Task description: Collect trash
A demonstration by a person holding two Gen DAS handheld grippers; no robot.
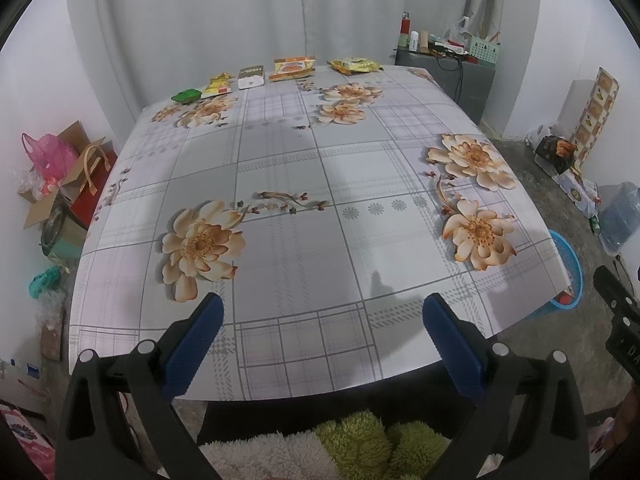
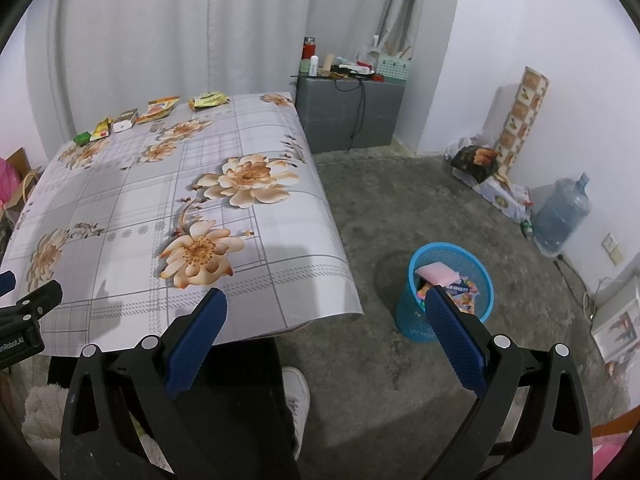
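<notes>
At table's far edge, wrappers (image 1: 294,67), both grippers (image 1: 323,312) (image 2: 326,308) spread (empty).

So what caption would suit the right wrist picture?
Open right gripper hangs between the floral table and a blue bin holding wrappers.

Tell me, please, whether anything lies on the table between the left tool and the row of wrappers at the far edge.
Nothing visible does. The left tool is open at the near edge, and only bare tablecloth stretches to the wrappers lined up at the far edge.
</notes>
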